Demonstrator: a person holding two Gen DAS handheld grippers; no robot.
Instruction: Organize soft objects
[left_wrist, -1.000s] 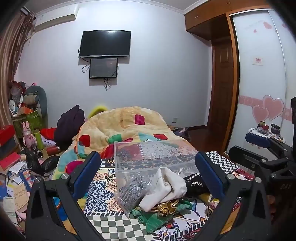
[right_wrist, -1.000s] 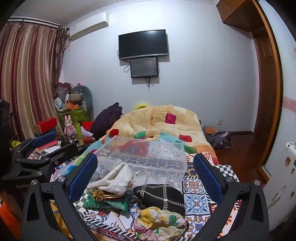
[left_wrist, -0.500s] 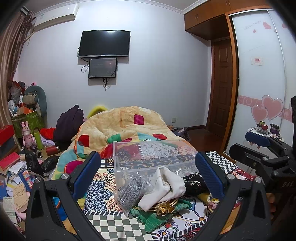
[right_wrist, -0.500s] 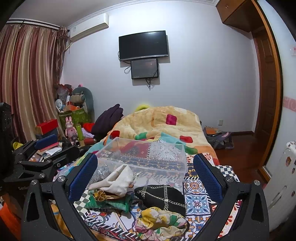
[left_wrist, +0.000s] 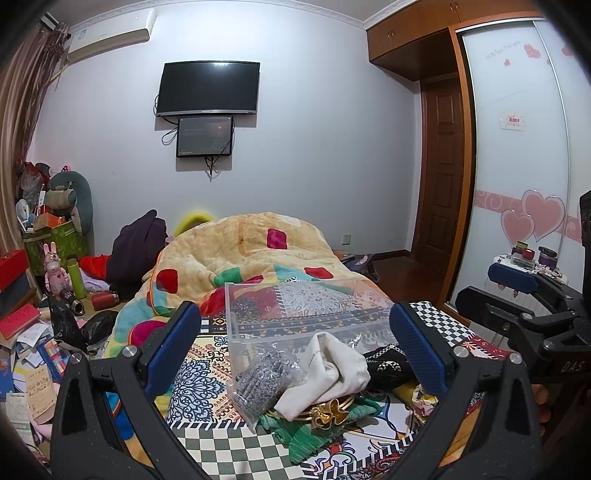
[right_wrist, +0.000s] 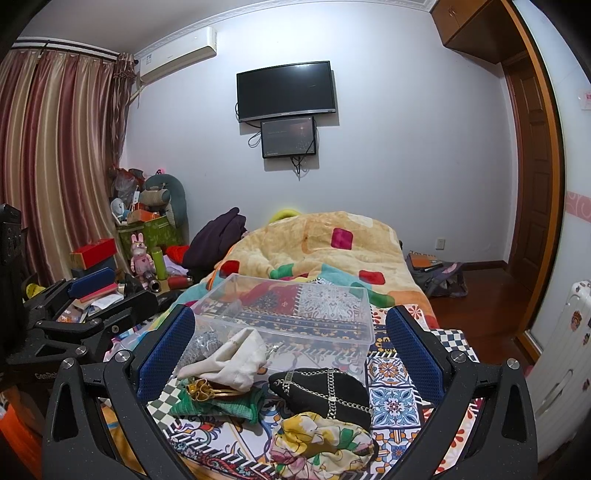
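Soft items lie heaped on the patterned bedspread before a clear plastic box (left_wrist: 303, 314) (right_wrist: 291, 317): a white pouch (left_wrist: 332, 373) (right_wrist: 232, 360), a green cloth (left_wrist: 314, 428) (right_wrist: 218, 402) with a gold clasp (left_wrist: 327, 411) (right_wrist: 199, 387) on it, a black chain bag (right_wrist: 325, 391) (left_wrist: 384, 365) and a floral yellow cloth (right_wrist: 321, 443). A grey glittery item (left_wrist: 262, 376) (right_wrist: 201, 345) rests against the box wall. My left gripper (left_wrist: 295, 354) and right gripper (right_wrist: 291, 350) are both open and empty, held above the heap.
A yellow quilt (left_wrist: 251, 258) is bunched up on the bed behind the box. Clutter covers the floor at left, with boxes and a pink rabbit toy (left_wrist: 55, 266). A door (left_wrist: 443, 166) and wardrobe are at right, a radiator (right_wrist: 565, 350) at far right.
Both views have shifted only slightly. The heap and the box lie as before, and both grippers stay open.
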